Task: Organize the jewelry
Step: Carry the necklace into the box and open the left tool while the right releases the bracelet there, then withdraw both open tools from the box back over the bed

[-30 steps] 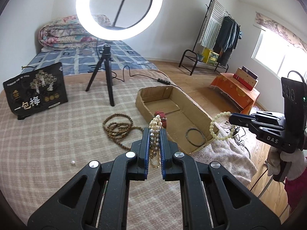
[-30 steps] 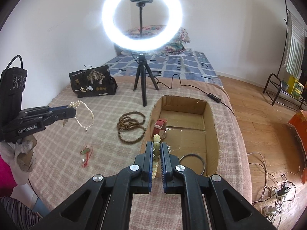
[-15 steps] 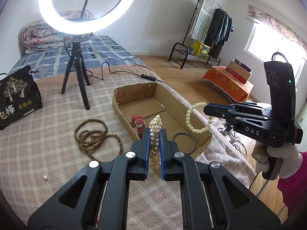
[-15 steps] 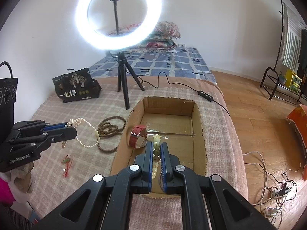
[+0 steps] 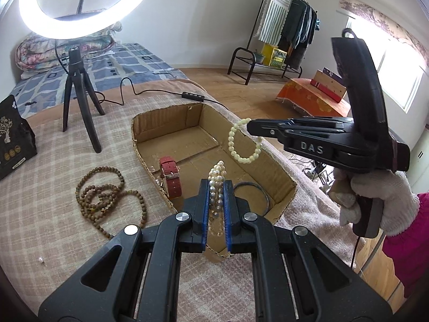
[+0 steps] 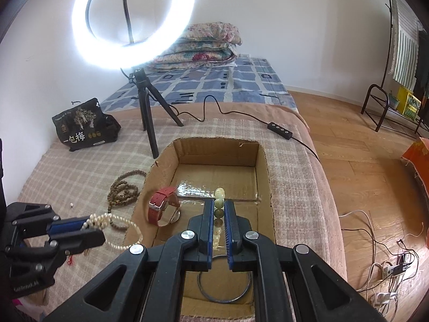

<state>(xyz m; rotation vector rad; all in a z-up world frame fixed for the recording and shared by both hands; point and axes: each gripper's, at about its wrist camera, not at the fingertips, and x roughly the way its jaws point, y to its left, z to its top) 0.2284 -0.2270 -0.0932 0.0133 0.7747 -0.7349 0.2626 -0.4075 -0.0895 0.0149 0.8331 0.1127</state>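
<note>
- Room: a bedroom with white walls, a wood floor (image 6: 356,177), a clothes rack (image 5: 284,35) and a window (image 5: 399,80) on the far side; folded quilts (image 6: 203,48) lie on a blue patterned mattress (image 6: 214,86).
- Surface: a bed covered by a beige plaid blanket (image 5: 45,187). On it stand a lit ring light (image 6: 134,18) on a small tripod (image 6: 146,112), its cable and inline switch (image 6: 278,128) trailing off, and a black printed bag (image 6: 83,126).
- Cardboard box (image 6: 264,187): open-topped, near the blanket's edge; it serves as the collecting place. Already inside: a red-strapped watch (image 6: 163,206) and a thin dark bangle (image 6: 228,289).
- Left gripper (image 5: 216,201): jaws pressed together on a pearl necklace (image 5: 217,174), which hangs in a loop below the tips, just over the box's near wall.
- Right gripper (image 6: 219,214): jaws likewise clamped, on a pale green bead bracelet (image 5: 242,142), held above the box's interior.
- Progress: judged about midway. Two pieces are boxed and two are poised for release.
- Remaining outside: a coiled brown bead strand (image 5: 107,196) on the blanket beside the box, a single loose pearl (image 6: 71,205), and a red corded item, mostly hidden behind the left gripper in the right wrist view.
</note>
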